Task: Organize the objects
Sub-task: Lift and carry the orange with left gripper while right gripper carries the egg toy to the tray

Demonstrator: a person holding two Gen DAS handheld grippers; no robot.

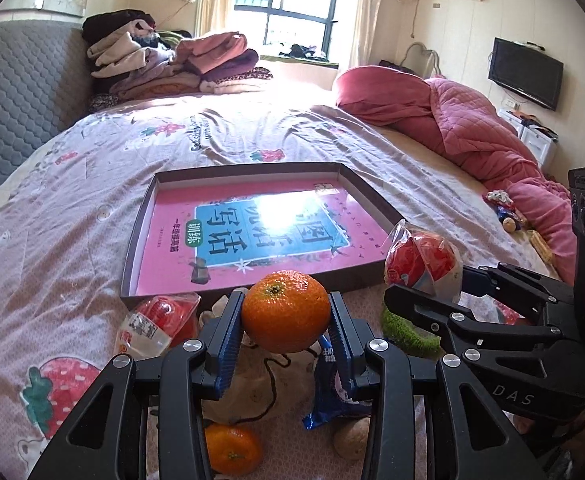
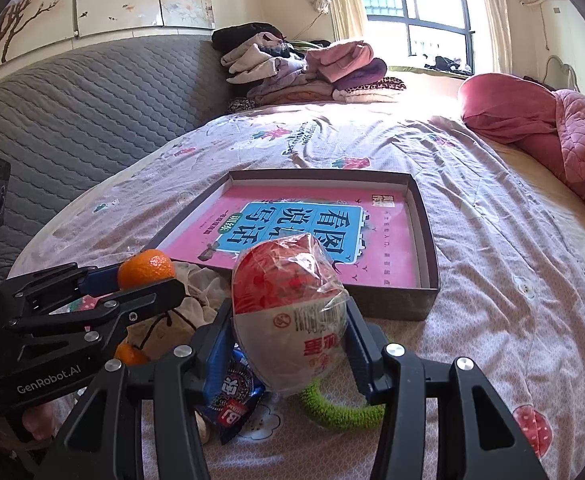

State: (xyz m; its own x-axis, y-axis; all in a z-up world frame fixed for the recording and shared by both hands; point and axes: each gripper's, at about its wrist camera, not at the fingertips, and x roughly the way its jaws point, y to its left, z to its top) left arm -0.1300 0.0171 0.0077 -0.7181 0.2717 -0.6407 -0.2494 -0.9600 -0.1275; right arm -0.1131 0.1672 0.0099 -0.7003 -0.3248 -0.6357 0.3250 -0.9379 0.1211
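Note:
My left gripper (image 1: 286,314) is shut on an orange tangerine (image 1: 285,310), held above the bed just short of the shallow brown box (image 1: 132,240). A pink and blue book (image 1: 252,236) lies flat inside that box. My right gripper (image 2: 288,332) is shut on a red and white packaged snack in clear wrap (image 2: 288,312), also held in front of the box (image 2: 424,240). In the right wrist view the left gripper (image 2: 148,276) with its tangerine (image 2: 146,269) sits at the left. The right gripper's fingers (image 1: 420,304) with the snack (image 1: 424,264) show at the right of the left wrist view.
On the floral bedspread below lie a second packaged snack (image 1: 156,324), another tangerine (image 1: 232,450), a blue wrapper (image 2: 228,396), a green knitted ring (image 2: 340,412), a walnut-like ball (image 1: 352,438) and beige cloth with a black cord (image 1: 268,376). Folded clothes (image 1: 172,64) and a pink quilt (image 1: 472,120) lie further back.

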